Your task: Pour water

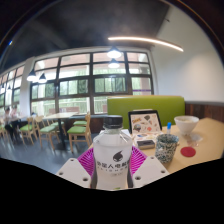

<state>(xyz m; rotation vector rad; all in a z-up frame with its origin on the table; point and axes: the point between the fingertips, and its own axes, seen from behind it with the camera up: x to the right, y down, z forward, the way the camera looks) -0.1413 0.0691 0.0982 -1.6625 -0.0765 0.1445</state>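
Café table (205, 135) edge right; claw (113, 166) clamping bottle (113, 150) beside cup (166, 149).

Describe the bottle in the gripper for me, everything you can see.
The bottle is clear plastic with a white cap and a white label bearing dark print and a round dark logo. It stands upright between the fingers of the hand-held gripper, both pink pads pressing its sides. Its base is hidden, and its water level cannot be made out.

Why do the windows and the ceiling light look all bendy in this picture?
In the gripper view, the wide-angle lens curves straight things: the ceiling light bows and the windows lean inward. Daylight through them is bright, so the room looks dim. The bottle between the fingers looks big because it is nearest.
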